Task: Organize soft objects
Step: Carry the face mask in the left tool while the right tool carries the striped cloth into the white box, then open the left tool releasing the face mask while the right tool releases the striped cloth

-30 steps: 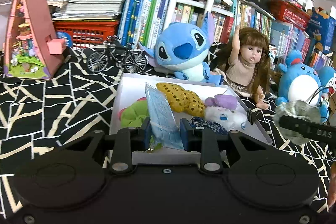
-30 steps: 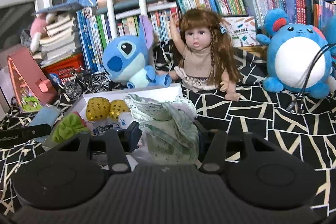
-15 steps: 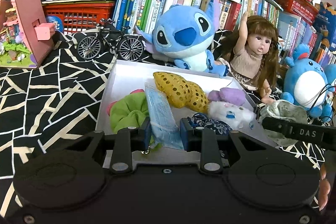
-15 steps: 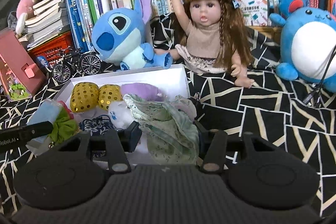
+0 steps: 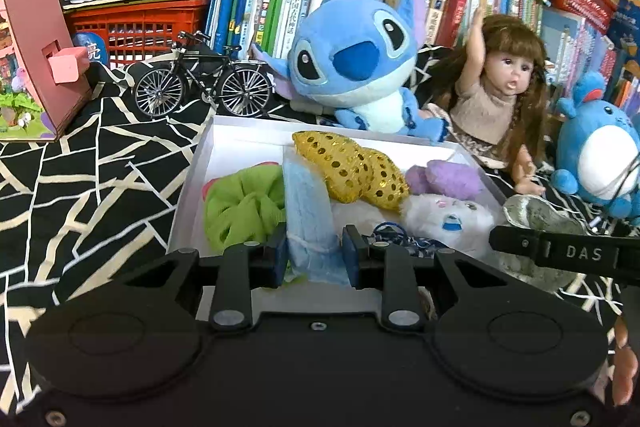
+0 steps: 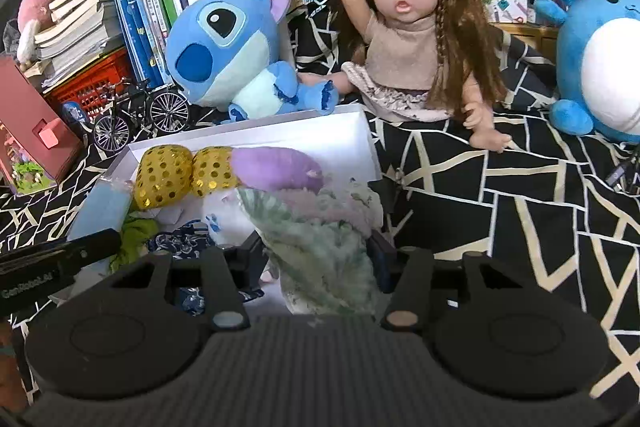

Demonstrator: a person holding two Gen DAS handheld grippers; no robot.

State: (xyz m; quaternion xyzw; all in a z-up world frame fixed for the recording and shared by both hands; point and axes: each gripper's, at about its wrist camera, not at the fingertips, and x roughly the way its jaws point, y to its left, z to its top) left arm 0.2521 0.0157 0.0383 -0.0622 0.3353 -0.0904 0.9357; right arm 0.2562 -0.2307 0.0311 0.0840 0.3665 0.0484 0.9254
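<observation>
Over the near edge of the white tray (image 5: 200, 163), on the black-and-cream patterned cloth (image 5: 80, 187), two hand-held grippers hung, each loaded.

- Item 1, left gripper (image 5: 314, 255): jaws narrow, clamped on a light blue folded mask (image 5: 310, 211), which stood up between the pads above the tray's near-left part.
- Item 2, tray contents, left to right: green scrunchie (image 5: 244, 211) by the left wall; gold sequinned piece (image 5: 352, 167) at the middle, toward the far wall; navy patterned scrunchie (image 5: 400, 237) at the near edge; white fluffy toy (image 5: 448, 215) beside it; purple plush piece (image 5: 444, 179) toward the far-right corner.
- Item 3, right gripper (image 6: 316, 255): jaws about half apart, closed on a bunched pale green floral cloth (image 6: 320, 243), held over the tray's near-right corner.
- Item 4, beyond the far edge, not in play: toy bicycle (image 5: 200, 83), blue plush alien (image 5: 356, 59), doll (image 5: 500, 99), round blue plush (image 5: 600, 155).

Handling note, as judgement: the step appeared to be setting both pieces into the tray. The mask would best go down into the bare strip between the green scrunchie and the gold piece, lowered until it rests before the jaws part, since a light item may cling to a pad. The floral cloth is bulky; it should clear the right wall fully, or it may drape over the rim.
</observation>
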